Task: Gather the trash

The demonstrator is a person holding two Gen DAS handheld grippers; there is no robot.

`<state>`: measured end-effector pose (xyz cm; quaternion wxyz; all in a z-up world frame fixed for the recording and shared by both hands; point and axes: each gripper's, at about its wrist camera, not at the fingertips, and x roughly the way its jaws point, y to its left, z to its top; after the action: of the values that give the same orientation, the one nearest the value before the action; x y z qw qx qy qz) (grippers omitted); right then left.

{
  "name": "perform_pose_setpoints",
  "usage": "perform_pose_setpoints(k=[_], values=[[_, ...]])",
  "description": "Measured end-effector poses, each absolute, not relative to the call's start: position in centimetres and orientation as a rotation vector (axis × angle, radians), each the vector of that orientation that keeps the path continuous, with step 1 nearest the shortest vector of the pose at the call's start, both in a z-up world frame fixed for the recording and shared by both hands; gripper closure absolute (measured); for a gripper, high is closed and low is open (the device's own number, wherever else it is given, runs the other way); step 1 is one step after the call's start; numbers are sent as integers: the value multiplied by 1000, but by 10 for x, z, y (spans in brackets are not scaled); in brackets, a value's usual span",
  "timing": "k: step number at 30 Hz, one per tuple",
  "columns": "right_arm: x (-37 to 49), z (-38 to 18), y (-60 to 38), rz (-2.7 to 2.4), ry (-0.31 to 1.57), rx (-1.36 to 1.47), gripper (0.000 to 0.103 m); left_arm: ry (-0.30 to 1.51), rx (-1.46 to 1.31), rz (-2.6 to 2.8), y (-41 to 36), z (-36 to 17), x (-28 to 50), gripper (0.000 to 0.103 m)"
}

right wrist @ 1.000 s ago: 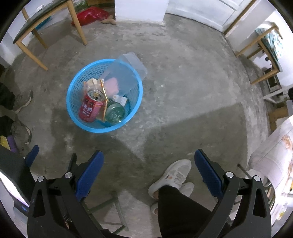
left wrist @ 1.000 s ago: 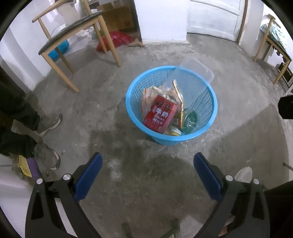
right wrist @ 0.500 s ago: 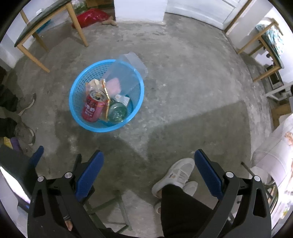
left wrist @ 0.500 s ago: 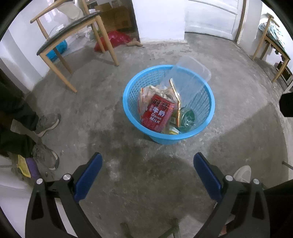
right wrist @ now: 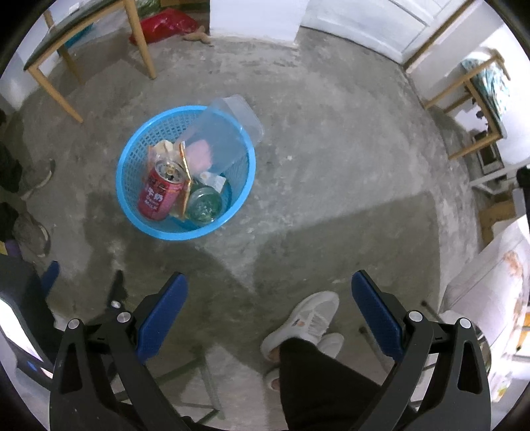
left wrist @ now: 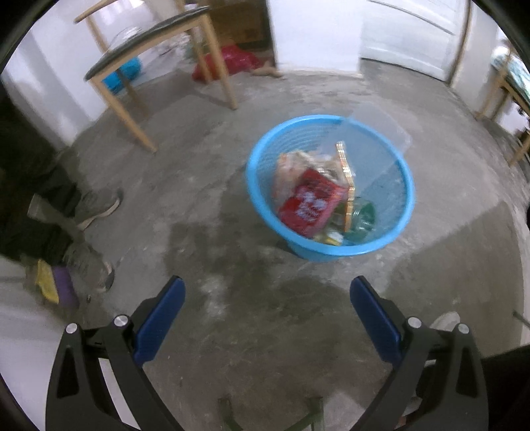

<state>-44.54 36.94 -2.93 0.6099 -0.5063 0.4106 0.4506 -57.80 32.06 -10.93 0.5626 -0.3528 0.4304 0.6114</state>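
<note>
Evidently both grippers — left [left wrist: 266, 295], right [right wrist: 269, 291] — gape empty; the basket [right wrist: 132, 172] looks full, so scanning the floor [right wrist: 331, 172] for strays comes next.

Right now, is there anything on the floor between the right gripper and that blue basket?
No. In the right wrist view, only bare, stained concrete floor lies between the right gripper and the blue basket.

Wooden chair [left wrist: 155, 63], red bag [right wrist: 164, 25], white sneakers [right wrist: 308, 321].
</note>
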Motion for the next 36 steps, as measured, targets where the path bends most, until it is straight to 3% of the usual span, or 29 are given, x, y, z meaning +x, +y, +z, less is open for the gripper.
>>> perform_pose_setpoints(k=[7, 36], values=[[-443, -27, 363, 1020, 911, -1177, 8, 1034, -912, 1414, 322, -120, -583, 5], [-447, -21, 364, 1076, 948, -1133, 8, 1017, -799, 1422, 309, -102, -574, 5]])
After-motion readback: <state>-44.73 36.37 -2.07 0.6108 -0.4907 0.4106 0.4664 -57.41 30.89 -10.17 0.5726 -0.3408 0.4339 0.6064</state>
